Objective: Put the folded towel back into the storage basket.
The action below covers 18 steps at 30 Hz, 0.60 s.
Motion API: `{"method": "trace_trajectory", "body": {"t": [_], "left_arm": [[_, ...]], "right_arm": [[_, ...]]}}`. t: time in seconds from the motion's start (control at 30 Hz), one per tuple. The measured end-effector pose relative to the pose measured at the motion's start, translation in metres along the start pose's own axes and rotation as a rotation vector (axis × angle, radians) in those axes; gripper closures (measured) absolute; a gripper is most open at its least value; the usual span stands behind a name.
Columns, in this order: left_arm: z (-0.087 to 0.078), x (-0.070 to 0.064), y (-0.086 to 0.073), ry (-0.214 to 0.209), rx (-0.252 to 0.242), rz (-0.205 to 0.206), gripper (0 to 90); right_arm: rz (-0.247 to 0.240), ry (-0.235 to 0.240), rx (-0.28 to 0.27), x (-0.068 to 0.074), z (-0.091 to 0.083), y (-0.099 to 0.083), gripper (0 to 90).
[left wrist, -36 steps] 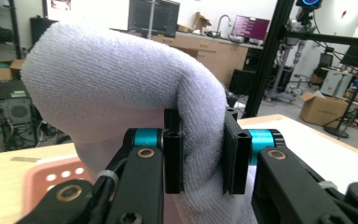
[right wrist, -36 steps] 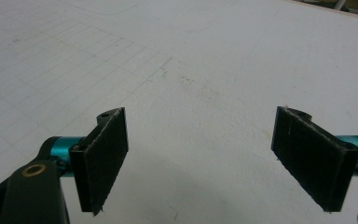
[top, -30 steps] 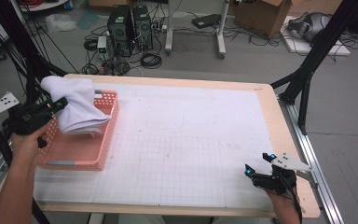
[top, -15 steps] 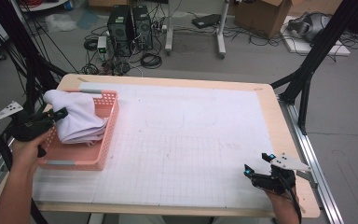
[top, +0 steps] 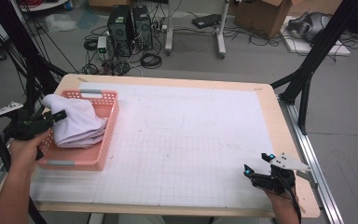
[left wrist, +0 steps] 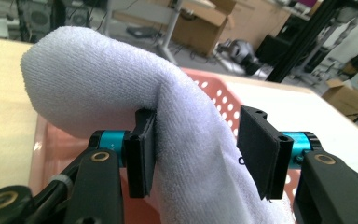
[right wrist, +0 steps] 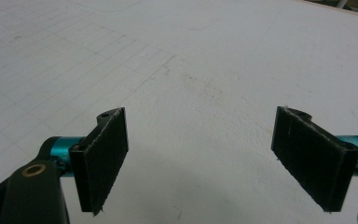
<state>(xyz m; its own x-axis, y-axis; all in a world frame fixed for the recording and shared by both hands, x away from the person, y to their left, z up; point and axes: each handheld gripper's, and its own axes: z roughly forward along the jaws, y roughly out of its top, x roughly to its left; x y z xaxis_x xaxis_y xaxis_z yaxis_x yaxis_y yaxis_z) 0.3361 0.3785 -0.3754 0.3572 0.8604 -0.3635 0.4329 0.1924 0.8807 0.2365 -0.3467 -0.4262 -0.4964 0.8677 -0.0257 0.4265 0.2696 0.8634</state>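
Wooden desk (top: 286, 140), white gridded mat on top. Pink perforated plastic basket (top: 103, 140) at its left end, set to receive the white terry towel (top: 77, 123), heaped inside. Left gripper (left wrist: 196, 151), jaws parted, towel between them, apparently letting go. Right gripper (right wrist: 214, 158), wide open, empty, idle over the mat.

Lab workspace, computer towers (top: 129, 25), floor cables (top: 151, 59), cardboard boxes (top: 265, 16), gridded table (top: 177, 140)

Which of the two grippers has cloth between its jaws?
The left gripper, at the pink basket: the white towel lies between its jaws. The right gripper hovers over bare table.
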Motion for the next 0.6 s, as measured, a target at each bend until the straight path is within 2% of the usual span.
{"method": "trace_trajectory", "body": {"t": [0.13, 0.23, 0.4, 0.5, 0.53, 0.6], "left_arm": [[0.001, -0.001, 0.002, 0.026, 0.076, 0.000, 52.3], [0.000, -0.001, 0.004, 0.053, 0.113, -0.008, 52.3], [-0.001, -0.003, 0.007, 0.143, 0.188, 0.001, 49.3], [-0.004, -0.008, 0.011, 0.198, 0.198, 0.012, 46.2], [-0.006, -0.009, 0.013, 0.219, 0.183, 0.015, 43.6], [-0.013, -0.014, 0.017, 0.269, 0.133, 0.048, 41.8]], "right_arm": [[0.002, 0.002, 0.001, 0.001, 0.001, 0.000, 17.8], [-0.003, 0.004, 0.003, 0.001, 0.002, 0.001, 17.8], [0.000, 0.004, 0.004, 0.001, 0.002, 0.001, 17.8], [0.000, 0.005, 0.004, 0.001, 0.002, 0.001, 17.8], [0.001, 0.005, 0.006, 0.001, 0.001, 0.001, 17.8], [0.002, 0.005, 0.004, 0.001, 0.001, 0.001, 17.8]]}}
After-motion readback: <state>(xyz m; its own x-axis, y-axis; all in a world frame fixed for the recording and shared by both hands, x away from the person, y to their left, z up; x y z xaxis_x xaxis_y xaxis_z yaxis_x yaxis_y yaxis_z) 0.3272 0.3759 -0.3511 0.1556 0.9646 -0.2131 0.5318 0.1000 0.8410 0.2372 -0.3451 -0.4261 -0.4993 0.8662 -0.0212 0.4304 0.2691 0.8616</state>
